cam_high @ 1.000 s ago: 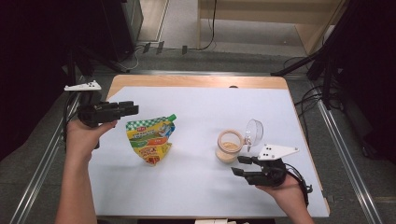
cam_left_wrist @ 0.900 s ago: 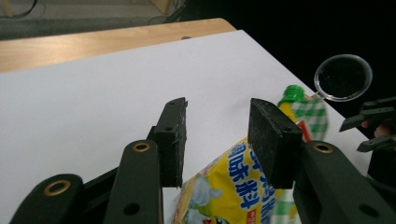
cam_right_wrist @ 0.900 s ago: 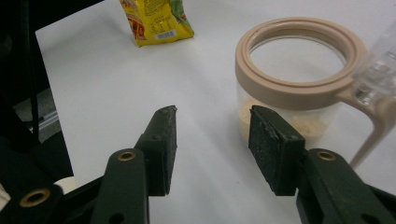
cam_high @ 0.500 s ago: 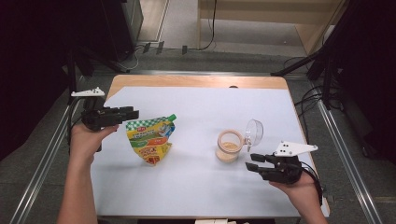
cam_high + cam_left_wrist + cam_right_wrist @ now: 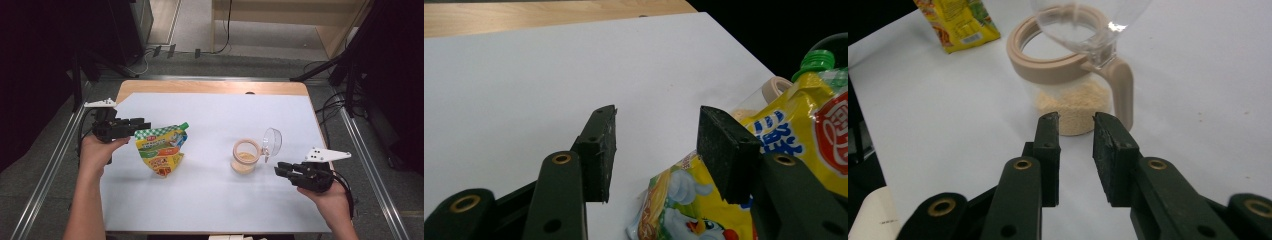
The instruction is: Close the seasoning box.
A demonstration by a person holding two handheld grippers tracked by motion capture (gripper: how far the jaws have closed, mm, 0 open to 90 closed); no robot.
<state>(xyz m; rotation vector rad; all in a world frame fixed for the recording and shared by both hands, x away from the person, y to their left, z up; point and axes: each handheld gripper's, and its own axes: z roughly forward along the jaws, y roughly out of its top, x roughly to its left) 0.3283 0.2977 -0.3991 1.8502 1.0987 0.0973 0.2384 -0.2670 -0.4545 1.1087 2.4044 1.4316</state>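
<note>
White sheet (image 5: 210, 130) over wooden table (image 5: 200, 87); both claws (image 5: 142, 123) (image 5: 281, 170) released, narrowing right, widening left.

Each hand-held gripper, left (image 5: 142, 122) and right (image 5: 278, 169), is matte black, built of flat linked bars pinned with brass-coloured rivets. Its two jaws end in blocky black pads with a rough, foam-like face. A pale grey three-cornered plate dotted with small holes sits on top, and a black cable loops behind. Both forearms are unsleeved.
</note>
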